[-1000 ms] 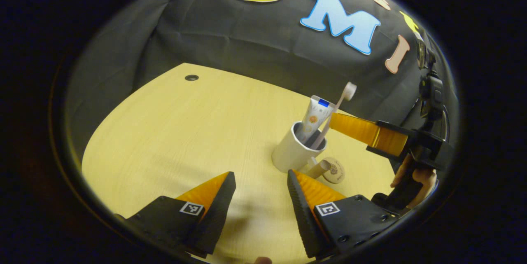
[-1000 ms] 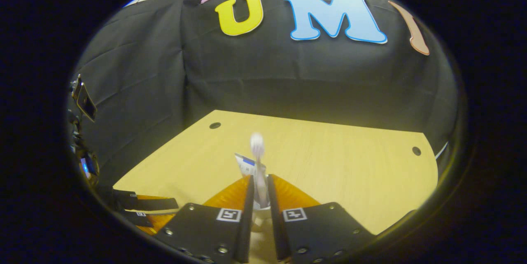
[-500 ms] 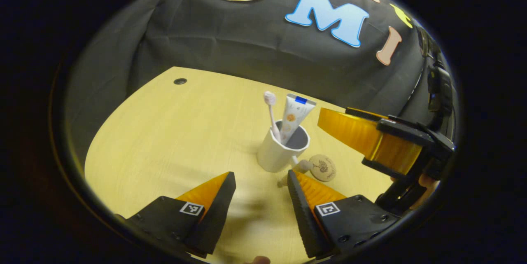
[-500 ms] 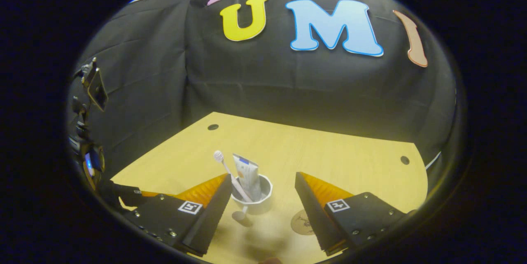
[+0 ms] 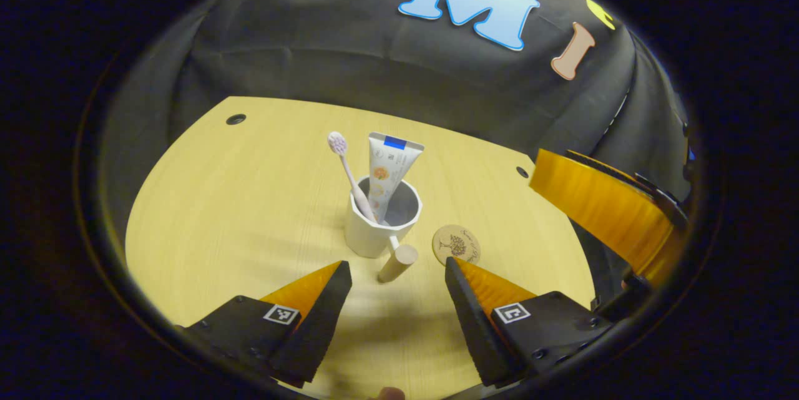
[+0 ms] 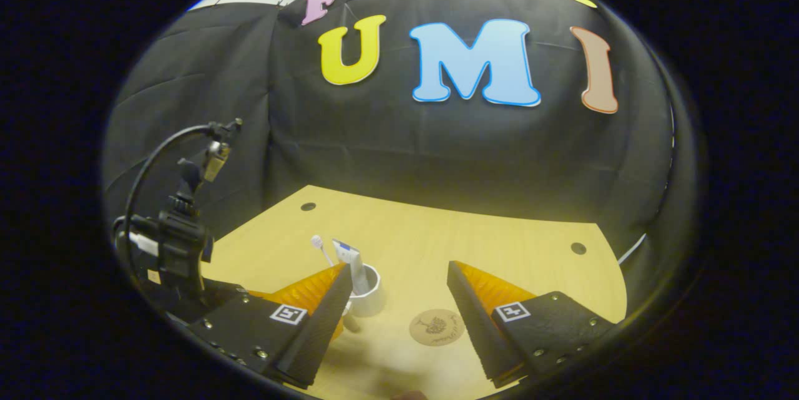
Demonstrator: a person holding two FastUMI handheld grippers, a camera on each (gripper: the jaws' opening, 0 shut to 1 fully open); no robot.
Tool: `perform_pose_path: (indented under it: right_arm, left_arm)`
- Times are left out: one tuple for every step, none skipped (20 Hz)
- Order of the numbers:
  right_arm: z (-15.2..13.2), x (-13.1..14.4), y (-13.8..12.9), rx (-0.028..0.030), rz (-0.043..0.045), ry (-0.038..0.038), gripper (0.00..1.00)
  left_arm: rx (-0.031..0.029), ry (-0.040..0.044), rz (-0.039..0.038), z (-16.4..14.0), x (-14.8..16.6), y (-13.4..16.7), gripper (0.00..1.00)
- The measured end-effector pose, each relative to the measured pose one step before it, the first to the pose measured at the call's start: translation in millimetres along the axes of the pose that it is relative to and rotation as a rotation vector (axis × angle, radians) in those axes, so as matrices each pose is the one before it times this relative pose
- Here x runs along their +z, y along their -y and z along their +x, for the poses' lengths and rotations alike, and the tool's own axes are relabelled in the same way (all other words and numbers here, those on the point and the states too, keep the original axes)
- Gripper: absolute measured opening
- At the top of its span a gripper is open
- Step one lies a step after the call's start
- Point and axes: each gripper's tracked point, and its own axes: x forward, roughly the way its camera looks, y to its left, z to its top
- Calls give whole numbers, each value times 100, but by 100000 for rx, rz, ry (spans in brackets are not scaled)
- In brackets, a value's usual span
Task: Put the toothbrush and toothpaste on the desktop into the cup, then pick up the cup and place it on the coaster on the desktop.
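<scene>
A white cup (image 5: 382,219) with a wooden handle (image 5: 397,263) stands upright on the light wooden desktop (image 5: 249,200). A toothbrush (image 5: 347,169) and a toothpaste tube (image 5: 386,172) stand inside it. A round cork coaster (image 5: 456,244) lies just right of the cup. My left gripper (image 5: 397,281) is open in front of the cup, handle between its fingertips' line, not touching. In the right gripper view, the right gripper (image 6: 399,287) is open, raised, with the cup (image 6: 367,288) and coaster (image 6: 437,327) below and ahead. The right gripper's finger (image 5: 602,206) hangs at the right of the left gripper view.
Cable holes (image 5: 236,119) (image 5: 522,171) sit near the desk's far edge. A camera rig on a stand (image 6: 178,231) with a cable is at the left in the right gripper view. Black cloth walls the back.
The right gripper let go of the toothbrush, opened, and drew back and up from the cup. The toothbrush now leans left in the cup. The left gripper swung to face the cup's handle.
</scene>
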Motion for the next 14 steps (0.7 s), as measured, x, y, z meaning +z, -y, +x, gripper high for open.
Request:
perform_pose_path:
  right_arm:
    - [-487, -235, 674, -1047, 1361, -444, 94]
    - [-486, -181, 691, -937, 1555, -601, 94]
    - [-389, -392, 639, -871, 1605, -723, 94]
    - [-403, -371, 705, -789, 1354, -1024, 94]
    - [-430, -409, 850, -1277, 919, -943, 94]
    - [-254, -420, 913, -1633, 557, -853, 94]
    - [-215, -508, 940, -1606, 396, -996, 94]
    - [-218, -439, 825, -1372, 435, -1245, 94]
    - [-25, -638, 742, -1158, 520, -1247, 94]
    - [-157, -456, 673, -941, 511, -1097, 94]
    - [-114, -576, 638, -962, 432, -1048, 94]
    - [-184, -488, 559, -850, 361, -1055, 94]
    - [-188, -463, 553, -917, 289, -927, 94]
    - [-52, -433, 488, -697, 342, -868, 94]
  left_arm:
    - [901, -1741, -391, 399, -41, -23, 94]
    - [1729, -1584, 137, 489, -17, -159, 94]
    - [1389, -1756, 173, 470, 37, -70, 94]
    - [877, -1874, -261, 327, 110, 2, 94]
    - [972, -1796, -551, 585, 51, -28, 94]
    - [1180, -2190, -559, 540, 27, -13, 98]
    - [996, -1544, -586, 442, 55, -43, 98]
    - [1693, -1314, -507, 518, 54, -192, 98]
    - [1658, -1374, -375, 610, 182, -310, 100]
    - [1308, -1385, -766, 499, 48, -175, 98]
    - [1245, -1729, -1026, 463, 51, -161, 97]
    - [600, -1610, -1163, 394, -55, 19, 96]
    - [921, -1833, -881, 444, -131, -71, 97]
    - [988, -1696, -631, 484, -71, -72, 96]
